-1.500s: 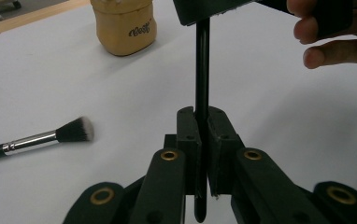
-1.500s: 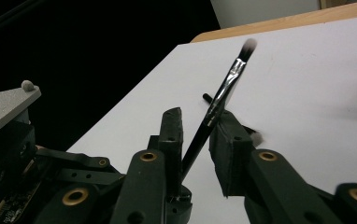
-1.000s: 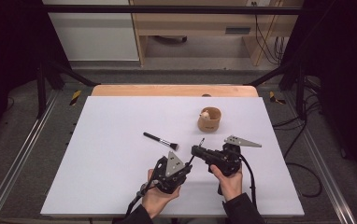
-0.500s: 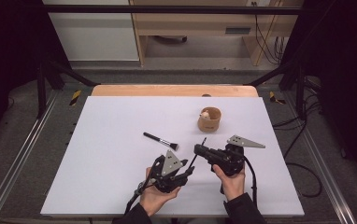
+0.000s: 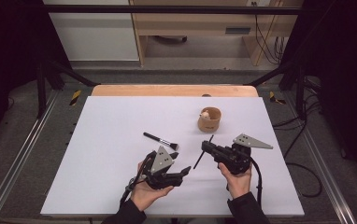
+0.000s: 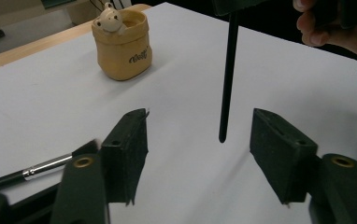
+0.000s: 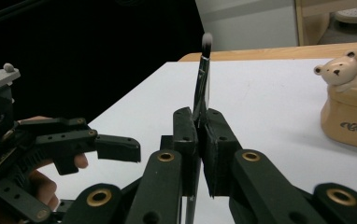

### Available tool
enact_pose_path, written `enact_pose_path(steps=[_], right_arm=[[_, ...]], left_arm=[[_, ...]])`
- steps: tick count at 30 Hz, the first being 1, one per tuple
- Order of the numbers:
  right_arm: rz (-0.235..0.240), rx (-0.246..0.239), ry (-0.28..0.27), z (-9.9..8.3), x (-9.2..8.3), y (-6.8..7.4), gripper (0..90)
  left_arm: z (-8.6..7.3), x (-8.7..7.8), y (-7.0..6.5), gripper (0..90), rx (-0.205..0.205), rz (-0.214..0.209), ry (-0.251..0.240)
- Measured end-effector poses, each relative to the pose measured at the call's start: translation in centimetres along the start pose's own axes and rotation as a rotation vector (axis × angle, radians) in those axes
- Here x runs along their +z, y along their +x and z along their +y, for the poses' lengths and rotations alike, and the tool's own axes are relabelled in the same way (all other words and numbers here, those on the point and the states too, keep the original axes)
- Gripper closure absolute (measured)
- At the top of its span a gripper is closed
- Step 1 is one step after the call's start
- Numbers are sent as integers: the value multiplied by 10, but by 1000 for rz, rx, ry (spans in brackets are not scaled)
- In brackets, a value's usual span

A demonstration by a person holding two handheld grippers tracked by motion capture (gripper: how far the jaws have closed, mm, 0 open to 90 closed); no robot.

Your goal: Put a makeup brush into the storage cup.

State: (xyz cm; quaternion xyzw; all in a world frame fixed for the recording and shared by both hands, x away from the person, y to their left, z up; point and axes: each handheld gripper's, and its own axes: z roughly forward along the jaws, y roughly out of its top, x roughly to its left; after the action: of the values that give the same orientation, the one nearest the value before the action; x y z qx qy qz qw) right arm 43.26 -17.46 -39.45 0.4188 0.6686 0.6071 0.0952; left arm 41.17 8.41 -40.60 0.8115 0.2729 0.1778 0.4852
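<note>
Nearest me, the person's two hands came in over the white worktop (image 5: 120,121), each with a set of tongs. The left tongs (image 5: 179,173) stood spread with nothing between them; their jaws had just been opening, and from the left gripper view the dark handle end of a brush (image 6: 228,74) hung just beyond the gap, touching neither pad. The right tongs (image 5: 208,147) were pressed together on that brush, pinching it on its handle, below the ferrule, so that in the right gripper view the pale bristles (image 7: 207,41) pointed up and the handle slanted down toward the left tongs, clear of the worktop. A little farther out, a second brush (image 5: 160,140) lay flat on the worktop, just beyond the left tongs. Farther still sat a small tan pot (image 5: 209,119) with a bear figure on its rim, well apart from both hands. To my eye the brush had passed to the right hand and was bound for the pot. The grip looked narrow and the brush long, so it might pivot or slip between the pads on a quick swing. Its low end could also clip the left tongs, or knock the light pot over if it came in slanted against the rim.
</note>
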Motion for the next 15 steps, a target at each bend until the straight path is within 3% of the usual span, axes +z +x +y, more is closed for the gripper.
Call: enact_pose_path(steps=[5, 11, 15], right_arm=[[-23, -20, 0, 1, -2, -2, 849], [-43, -44, 3, 1, -3, -3, 848], [-51, -51, -1, 2, -5, -4, 848]], left_arm=[[0, -7, 9, 247, 1, -8, -1], [-4, -20, 19, 199, 22, 20, -4], [-9, -32, 28, 183, 8, 36, -24]])
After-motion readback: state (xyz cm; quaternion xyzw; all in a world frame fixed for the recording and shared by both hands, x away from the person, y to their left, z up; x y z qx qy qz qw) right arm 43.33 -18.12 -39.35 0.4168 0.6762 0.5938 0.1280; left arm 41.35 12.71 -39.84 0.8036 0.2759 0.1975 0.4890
